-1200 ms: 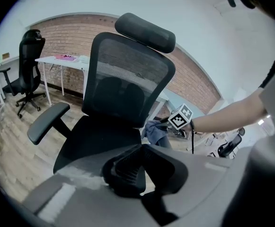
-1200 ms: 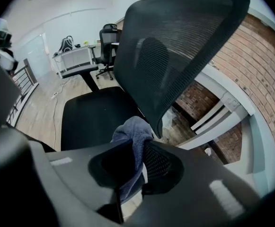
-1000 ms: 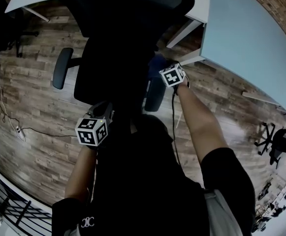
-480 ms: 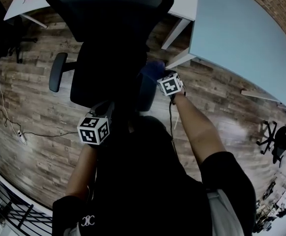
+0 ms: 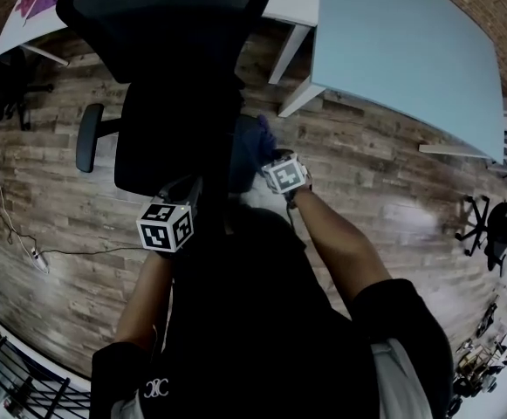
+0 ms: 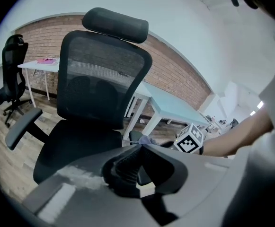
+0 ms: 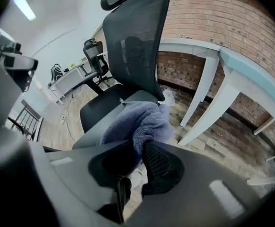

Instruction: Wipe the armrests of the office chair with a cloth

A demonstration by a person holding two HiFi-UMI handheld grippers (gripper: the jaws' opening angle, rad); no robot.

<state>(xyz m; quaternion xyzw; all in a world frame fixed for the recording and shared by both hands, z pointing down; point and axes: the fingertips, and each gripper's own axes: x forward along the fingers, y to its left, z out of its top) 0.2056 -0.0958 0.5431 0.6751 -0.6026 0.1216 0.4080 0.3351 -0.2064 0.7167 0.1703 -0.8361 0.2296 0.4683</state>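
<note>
Head view: my right hand-held gripper [image 5: 269,162] holds the cloth [image 5: 260,134] on the right-side armrest [image 5: 243,171] of the office chair [image 5: 170,147]. My left hand-held gripper [image 5: 183,195] hovers at the seat's near edge.

Left gripper view: its jaws are pressed together, nothing between them.

Right gripper view: jaws pinch the bunched cloth over the armrest.

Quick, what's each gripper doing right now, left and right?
Left gripper: closed, nothing between its jaws.
Right gripper: closed on the blue cloth.
</note>
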